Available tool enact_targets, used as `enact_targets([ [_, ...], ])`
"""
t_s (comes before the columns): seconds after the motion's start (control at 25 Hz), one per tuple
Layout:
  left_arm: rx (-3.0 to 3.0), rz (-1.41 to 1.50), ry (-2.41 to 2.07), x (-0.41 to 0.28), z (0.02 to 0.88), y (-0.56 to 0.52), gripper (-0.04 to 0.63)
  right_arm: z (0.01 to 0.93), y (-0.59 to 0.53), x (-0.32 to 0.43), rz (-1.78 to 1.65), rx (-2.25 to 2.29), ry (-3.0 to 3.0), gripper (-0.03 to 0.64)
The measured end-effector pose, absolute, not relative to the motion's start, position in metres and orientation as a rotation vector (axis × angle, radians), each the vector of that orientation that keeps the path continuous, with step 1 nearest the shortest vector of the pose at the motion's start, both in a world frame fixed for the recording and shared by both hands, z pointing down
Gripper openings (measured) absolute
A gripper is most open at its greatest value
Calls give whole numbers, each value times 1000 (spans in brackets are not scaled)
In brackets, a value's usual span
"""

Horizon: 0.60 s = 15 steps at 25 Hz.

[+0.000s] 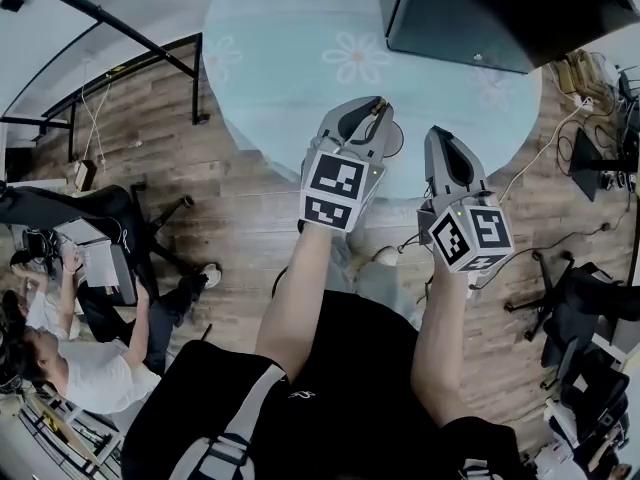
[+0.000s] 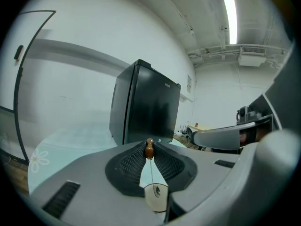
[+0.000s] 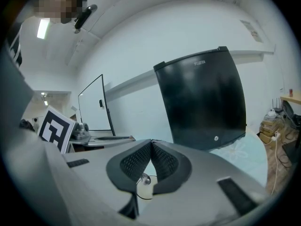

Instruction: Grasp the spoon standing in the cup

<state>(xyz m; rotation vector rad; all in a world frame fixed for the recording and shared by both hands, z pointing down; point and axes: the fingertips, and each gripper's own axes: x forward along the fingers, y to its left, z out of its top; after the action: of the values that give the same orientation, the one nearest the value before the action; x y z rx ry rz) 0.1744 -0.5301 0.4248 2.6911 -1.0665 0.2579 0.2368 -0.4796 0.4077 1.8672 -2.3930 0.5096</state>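
Grey L tongs [image 1: 373, 108], R tongs [image 1: 441, 138], b&w marker cubes [image 1: 335, 190]; black top [image 1: 340, 388].

Small brand lettering on the black fridge [image 3: 202, 102] is illegible; no other text.

Wood floor [image 1: 250, 218], round pale-blue table [image 1: 280, 58], black cabinet [image 1: 500, 18], white walls [image 2: 84, 32].

A black mini fridge [image 1: 500, 13] stands on the pale floral table [image 1: 290, 78].
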Motion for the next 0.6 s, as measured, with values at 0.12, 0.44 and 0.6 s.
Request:
enact_targets([
  [0.12, 2710, 229, -1097, 171, 406, -526, 63, 393, -480, 234, 470, 1865, -2427, 6],
  [0.44, 2755, 174, -1155, 161, 365, -518, 63, 359, -482, 225, 377, 1856, -2519, 6],
  [0.6, 2784, 160, -1172, 160, 350, -515, 63, 345, -485, 227, 349, 1871, -2535, 5],
])
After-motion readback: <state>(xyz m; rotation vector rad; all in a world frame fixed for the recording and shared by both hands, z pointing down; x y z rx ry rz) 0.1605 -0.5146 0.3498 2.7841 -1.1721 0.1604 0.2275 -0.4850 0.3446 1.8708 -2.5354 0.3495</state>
